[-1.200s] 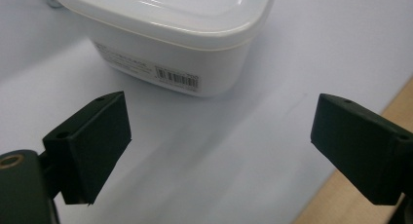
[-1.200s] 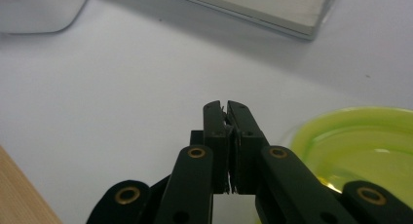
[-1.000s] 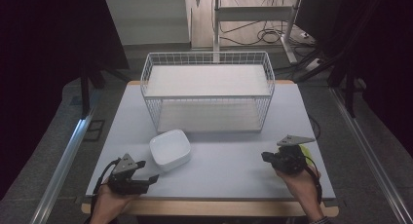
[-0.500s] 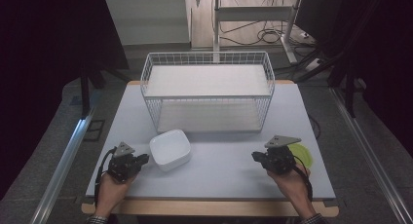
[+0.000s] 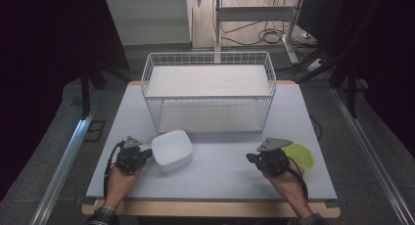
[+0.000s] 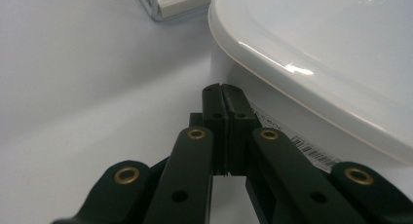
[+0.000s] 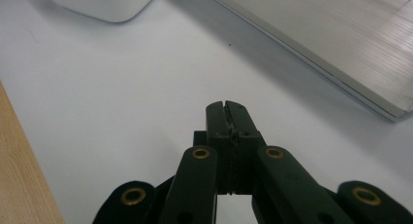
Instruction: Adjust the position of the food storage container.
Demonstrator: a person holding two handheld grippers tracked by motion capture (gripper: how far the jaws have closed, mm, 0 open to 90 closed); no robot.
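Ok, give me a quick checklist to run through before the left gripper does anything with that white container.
1. Left gripper jaws shut, nothing between them: not ok for a grasp, they must open first.
2. Left gripper close beside the white container; contact: cannot tell.
3. Container upright on the table: ok.
4. Right gripper shut, nothing in it, apart from the container: ok.
5. Wire basket stands behind the container, with bare table between them: ok.
6. Green lid lies flat behind the right gripper: ok.

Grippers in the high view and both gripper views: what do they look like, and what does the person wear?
Both the left gripper and right gripper are black, each topped by a grey three-cornered plate and trailing a black cable. Their black fingers hang on linkages with brass-coloured rivets. Plaid cuffs show at the wrists.
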